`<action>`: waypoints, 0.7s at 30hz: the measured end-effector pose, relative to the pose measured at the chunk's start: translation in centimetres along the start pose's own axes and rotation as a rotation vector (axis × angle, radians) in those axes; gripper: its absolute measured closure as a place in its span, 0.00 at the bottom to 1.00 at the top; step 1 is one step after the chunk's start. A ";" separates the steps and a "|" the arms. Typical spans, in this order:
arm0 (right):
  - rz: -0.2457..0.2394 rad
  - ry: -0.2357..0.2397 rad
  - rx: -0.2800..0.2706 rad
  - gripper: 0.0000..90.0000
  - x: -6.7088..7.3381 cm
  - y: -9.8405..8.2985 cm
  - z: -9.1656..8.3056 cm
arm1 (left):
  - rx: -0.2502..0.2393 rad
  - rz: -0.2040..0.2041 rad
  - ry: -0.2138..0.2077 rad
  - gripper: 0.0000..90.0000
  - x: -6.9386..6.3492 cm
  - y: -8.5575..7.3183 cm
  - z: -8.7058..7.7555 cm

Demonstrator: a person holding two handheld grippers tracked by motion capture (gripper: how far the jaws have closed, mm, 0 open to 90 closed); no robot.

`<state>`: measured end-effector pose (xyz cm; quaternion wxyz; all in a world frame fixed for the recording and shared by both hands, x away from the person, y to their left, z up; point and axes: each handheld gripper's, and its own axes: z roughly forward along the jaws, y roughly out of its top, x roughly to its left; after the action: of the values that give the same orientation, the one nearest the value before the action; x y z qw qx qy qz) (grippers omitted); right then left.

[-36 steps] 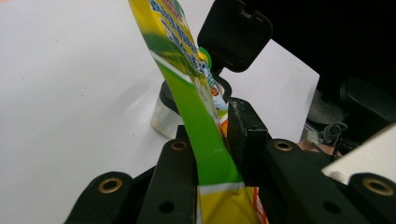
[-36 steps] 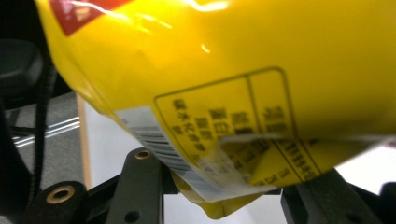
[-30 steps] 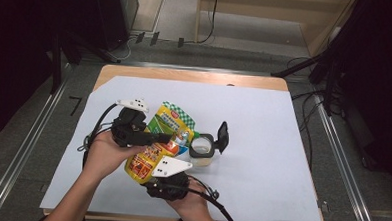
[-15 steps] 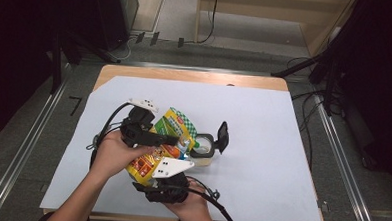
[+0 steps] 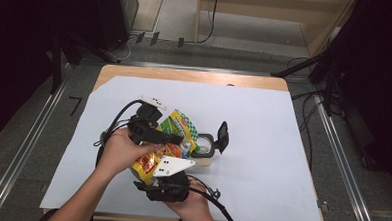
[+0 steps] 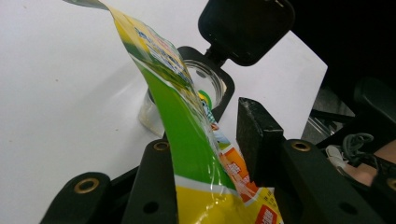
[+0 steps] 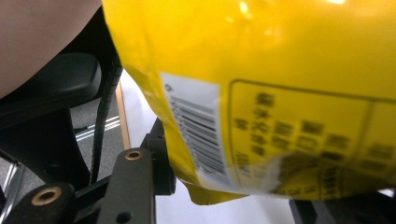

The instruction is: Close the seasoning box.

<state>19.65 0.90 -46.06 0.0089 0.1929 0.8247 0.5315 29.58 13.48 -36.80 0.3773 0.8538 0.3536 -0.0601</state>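
Snack bag [image 5: 170,139], yellow and green, sits tilted over the white sheet [image 5: 262,143] near the table's front edge in the high view, its green top reaching toward a clear container [image 5: 202,151] whose black hinged lid [image 5: 223,136] stands open. I hold the left gripper [image 5: 175,138] across the bag's upper half and the right gripper [image 5: 154,166] at its lower yellow end, close to my side of the table; a grey three-cornered plate [image 5: 174,165] marks the right gripper's top.

Left gripper view: the left gripper [image 6: 212,149] has the bag [image 6: 187,154] running up between its jaws, and those jaws have just been opening. The right-hand jaw stands clear of the film; the left-hand jaw lies against or just beside it, and I cannot tell which. Beyond the bag's edge the clear container [image 6: 152,114] stands upright on the sheet, its lid [image 6: 246,29] raised behind it.

Right gripper view: the right gripper [image 7: 224,196] has the bag's [image 7: 261,93] yellow back, with barcode and printed panel, above and between its jaws, which have been opening a little. I cannot tell here whether the pads press on the bag. My left hand [image 7: 42,37] shows at upper left.
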 end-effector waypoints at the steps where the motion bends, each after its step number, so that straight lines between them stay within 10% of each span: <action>1: -0.003 0.001 0.000 0.61 -0.1 0.0 0.0 | 0.003 -0.003 0.004 0.78 0.0 0.1 0.1; 21: -0.032 -0.032 0.003 0.67 -1.1 1.6 -0.6 | 0.084 -0.094 -0.013 0.78 0.5 3.0 0.4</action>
<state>21.00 0.59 -44.59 0.0301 0.1883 0.8282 0.5270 32.03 12.08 -35.45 0.3403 0.8509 0.3881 -0.0980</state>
